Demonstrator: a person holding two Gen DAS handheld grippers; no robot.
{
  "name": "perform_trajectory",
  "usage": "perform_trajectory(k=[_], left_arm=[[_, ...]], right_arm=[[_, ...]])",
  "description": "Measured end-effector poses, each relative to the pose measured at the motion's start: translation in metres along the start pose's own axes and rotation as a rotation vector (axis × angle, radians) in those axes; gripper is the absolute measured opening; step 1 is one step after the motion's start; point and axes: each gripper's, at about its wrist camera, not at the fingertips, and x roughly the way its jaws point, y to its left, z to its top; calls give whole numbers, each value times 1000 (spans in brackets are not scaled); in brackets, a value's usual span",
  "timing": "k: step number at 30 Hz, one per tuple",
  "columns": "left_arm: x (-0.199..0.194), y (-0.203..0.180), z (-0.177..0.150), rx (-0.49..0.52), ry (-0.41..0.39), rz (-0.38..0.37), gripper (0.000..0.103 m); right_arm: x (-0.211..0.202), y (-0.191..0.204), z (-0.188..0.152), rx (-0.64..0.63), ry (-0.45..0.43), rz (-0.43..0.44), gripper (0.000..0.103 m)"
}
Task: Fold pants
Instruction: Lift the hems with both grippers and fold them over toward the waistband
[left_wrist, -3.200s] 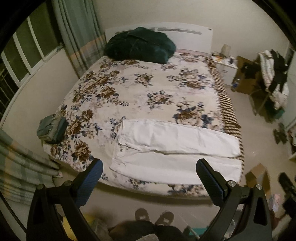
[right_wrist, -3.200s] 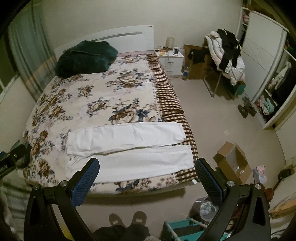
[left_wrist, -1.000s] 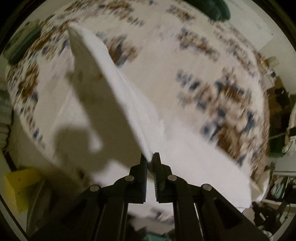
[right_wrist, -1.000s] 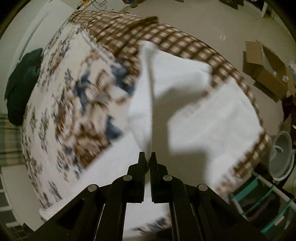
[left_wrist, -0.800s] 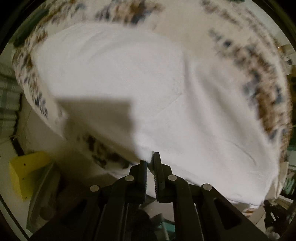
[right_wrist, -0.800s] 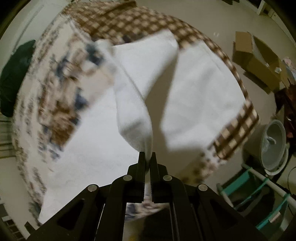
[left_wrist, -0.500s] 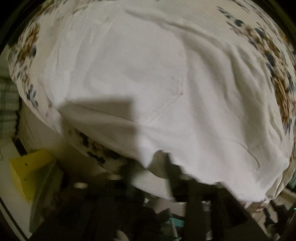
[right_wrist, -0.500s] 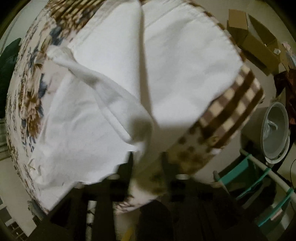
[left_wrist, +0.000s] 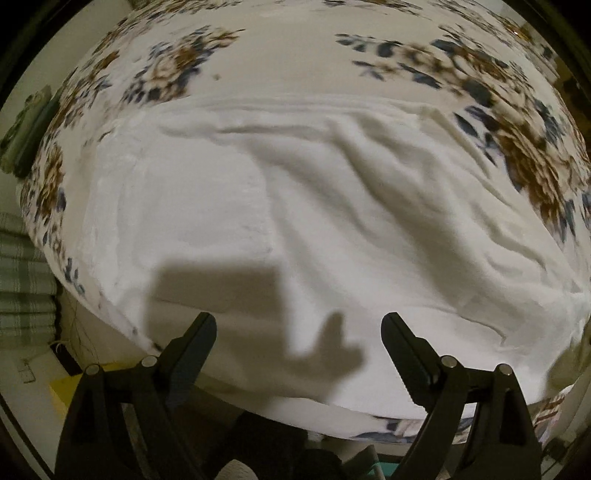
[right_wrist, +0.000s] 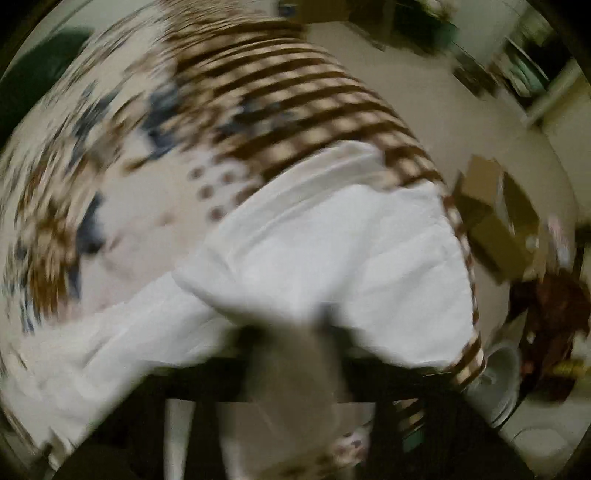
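Note:
The white pants (left_wrist: 295, 206) lie lengthwise along the near edge of the floral bed, one leg folded over the other, with wrinkles toward the right. My left gripper (left_wrist: 298, 332) is open and empty just above the near edge of the pants, its shadow on the cloth. In the right wrist view the leg ends of the pants (right_wrist: 332, 251) lie on the checked edge of the bedspread. My right gripper (right_wrist: 291, 332) is a dark motion blur at the bottom, with its jaws too smeared to read.
The floral bedspread (left_wrist: 369, 62) covers the bed beyond the pants. A green bag (left_wrist: 26, 129) sits at the bed's left edge. A cardboard box (right_wrist: 495, 221) and a white bin (right_wrist: 498, 384) stand on the floor right of the bed.
Both grippers carried the far leg over onto the near leg. The left gripper then opened and let go of the cloth. The right gripper is moving fast and has blurred.

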Motion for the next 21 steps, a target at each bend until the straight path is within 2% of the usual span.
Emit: perform_trajectory(k=[3,5,6,7,8,10,11,12,15,16,17,18,21], left_arm=[[3,-22,1,29,5,-6,91],[9,-25,-3,48,18,-6,91],[12,-28,-3,58,28,-5,91],[16,-33,-5,65,39,-4,91],[19,-36,-5,68,47,-5,91],[24,-41,-7,80,59,-3,91],[25,-45,-7,88,62,-1,91],[27,-48,-10,94,63,0,91],[25,-51,-21,115,66,7,91],[23,-55,-26,121,63,5,91],[23,-58,-33,126,59,5,91],[21,-62,-34,134,54,7,91],[18,-77,-36,150,41,4,91]], right_arm=[[1,-72,-14,239,46,-9,8],[17,-118,-27,391,143,100,12],[21,-130,-31,422,162,122,18],[23,-139,-33,440,166,135,20],[21,-147,-33,451,145,184,20],[17,-155,-32,472,101,280,36],[15,-158,-32,484,87,298,39],[16,-162,-32,501,74,313,41],[27,-165,-30,532,96,259,42],[30,-162,-33,549,93,260,37],[31,-162,-32,557,85,241,24],[30,-164,-29,548,75,211,6],[22,-164,-34,524,44,158,2]])
